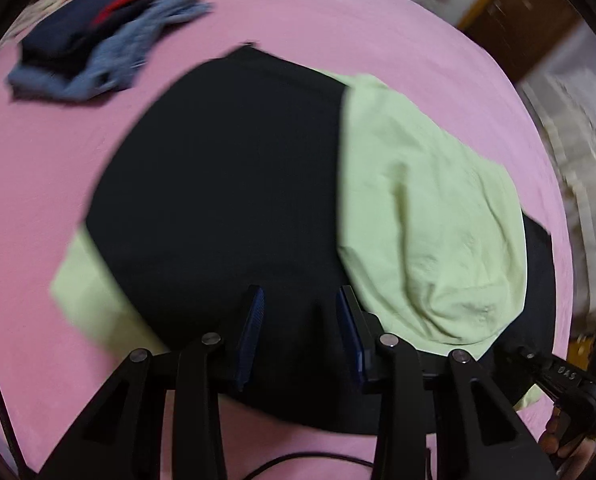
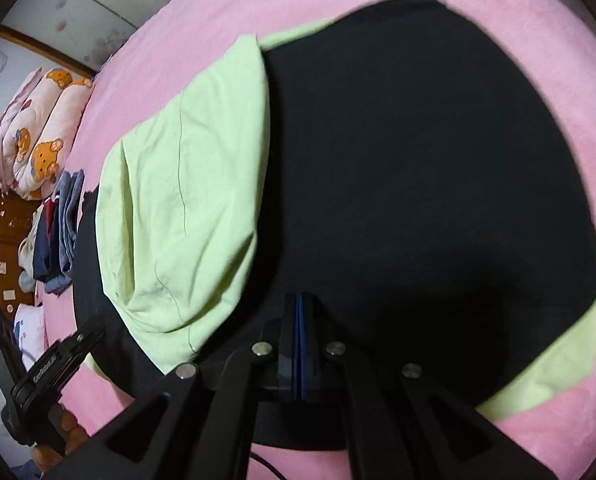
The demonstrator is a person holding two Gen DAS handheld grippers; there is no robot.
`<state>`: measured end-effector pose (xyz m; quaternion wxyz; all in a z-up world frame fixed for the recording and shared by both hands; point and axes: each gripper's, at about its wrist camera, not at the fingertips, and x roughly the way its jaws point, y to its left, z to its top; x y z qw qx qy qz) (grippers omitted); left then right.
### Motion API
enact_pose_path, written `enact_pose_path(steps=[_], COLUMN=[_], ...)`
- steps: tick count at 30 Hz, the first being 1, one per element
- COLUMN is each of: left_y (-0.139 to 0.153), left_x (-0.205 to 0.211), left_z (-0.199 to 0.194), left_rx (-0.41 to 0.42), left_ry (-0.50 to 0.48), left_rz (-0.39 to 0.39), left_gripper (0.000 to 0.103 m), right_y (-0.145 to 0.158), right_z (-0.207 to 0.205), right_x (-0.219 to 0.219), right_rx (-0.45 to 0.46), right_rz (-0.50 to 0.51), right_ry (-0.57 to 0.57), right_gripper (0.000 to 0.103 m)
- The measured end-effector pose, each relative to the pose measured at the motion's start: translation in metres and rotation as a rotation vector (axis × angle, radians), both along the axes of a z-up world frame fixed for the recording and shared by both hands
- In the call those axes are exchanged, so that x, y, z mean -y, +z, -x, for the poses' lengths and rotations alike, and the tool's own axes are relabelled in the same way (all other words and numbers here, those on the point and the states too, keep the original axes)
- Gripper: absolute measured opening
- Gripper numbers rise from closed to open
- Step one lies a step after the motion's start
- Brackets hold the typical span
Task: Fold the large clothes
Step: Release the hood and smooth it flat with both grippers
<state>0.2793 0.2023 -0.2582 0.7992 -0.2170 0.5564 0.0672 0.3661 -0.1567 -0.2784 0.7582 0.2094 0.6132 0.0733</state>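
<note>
Left gripper (image 1: 300, 296) hangs with jaws apart over the black garment (image 1: 226, 184), which lies flat on the pink bedsheet (image 1: 50, 160). Right view: right gripper (image 2: 300, 300) clenched tight over black cloth, lime garment (image 2: 186, 184) draped alongside.

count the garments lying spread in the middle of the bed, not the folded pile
2: a black garment spread across the pink sheet, and a light green garment lying partly over and partly under it. More could be hidden beneath.
</note>
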Motion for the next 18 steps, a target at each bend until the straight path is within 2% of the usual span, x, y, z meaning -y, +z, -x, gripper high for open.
enact_pose_path(steps=[5, 9, 12, 16, 18], left_y=[0.002, -0.004, -0.010, -0.018, -0.021], left_x=[-0.038, -0.053, -0.057, -0.057, -0.057], left_z=[0.026, 0.047, 0.064, 0.075, 0.078], left_rx=[-0.033, -0.054, -0.067, -0.081, -0.088], left_ry=[0.098, 0.191, 0.240, 0.289, 0.303], left_rz=[0.017, 0.045, 0.077, 0.120, 0.139], left_gripper=[0.036, 0.036, 0.036, 0.036, 0.036], right_y=[0.036, 0.049, 0.049, 0.034, 0.024], right_z=[-0.004, -0.021, -0.035, -0.044, -0.044], right_x=[-0.010, -0.035, -0.060, -0.082, -0.092], right_rx=[0.155, 0.217, 0.210, 0.171, 0.145], right_rz=[-0.056, -0.069, -0.074, -0.064, -0.024], right_ry=[-0.038, -0.040, -0.026, -0.003, 0.014], right_gripper=[0.001, 0.001, 0.001, 0.001, 0.001])
